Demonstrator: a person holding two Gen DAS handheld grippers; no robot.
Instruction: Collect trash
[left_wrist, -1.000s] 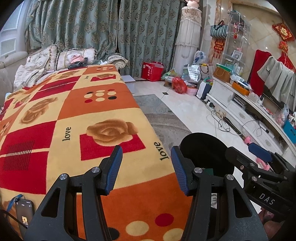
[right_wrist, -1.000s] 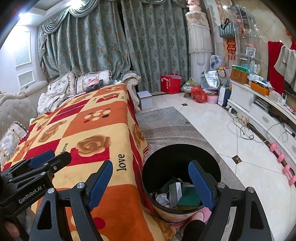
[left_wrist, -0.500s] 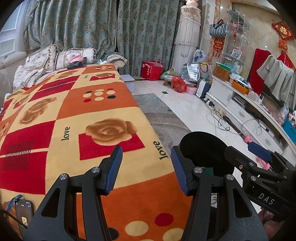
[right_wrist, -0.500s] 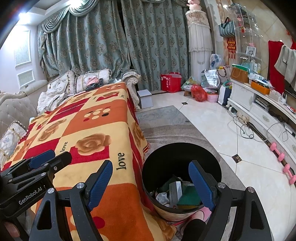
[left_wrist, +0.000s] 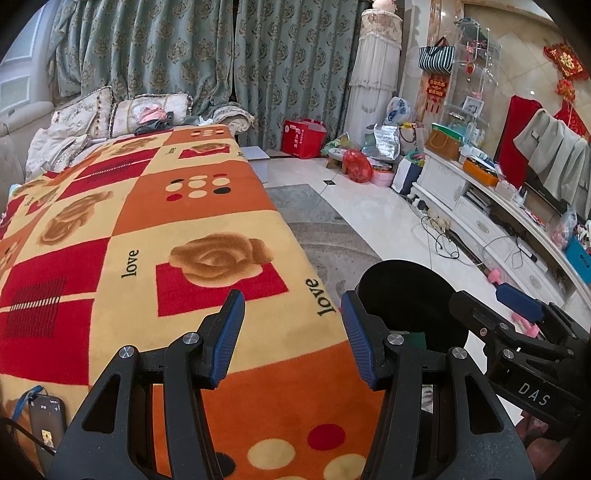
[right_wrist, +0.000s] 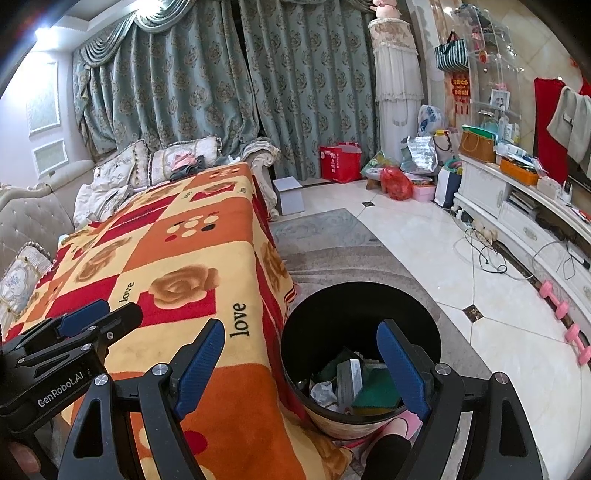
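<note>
The left tool (left_wrist: 291, 336) hangs over the blanket-covered tabletop (left_wrist: 221, 192) with its blue pads parted and nothing between them; the right tool (right_wrist: 301, 363) stands wider apart, likewise empty, poised over the near edge of the tabletop and the rim of the black bin (right_wrist: 424, 314). In the left wrist view the bin sits at about four o'clock of the tool, on the floor just beside the tabletop's edge; in the right wrist view it lies dead ahead, toward one o'clock. The trash (right_wrist: 349, 384) is inside it — a crumpled white wad, a flat grey carton standing on edge, something green and slab-like — and no loose litter shows on the patterned blanket from either camera. A phone (left_wrist: 46, 421) with a blue strap lies at the tabletop's near corner, around eight o'clock of the left tool; it is probably not trash. Judging by looks, what is in the bin is light stuff: the paper wad soft and crushable, easy to pinch anywhere, the carton stiffer and best taken across its thin faces. The bin itself looks rigid and smooth — if it has to be moved, the rim is the likely place to grip, and a smooth wall may slip between the pads.
</note>
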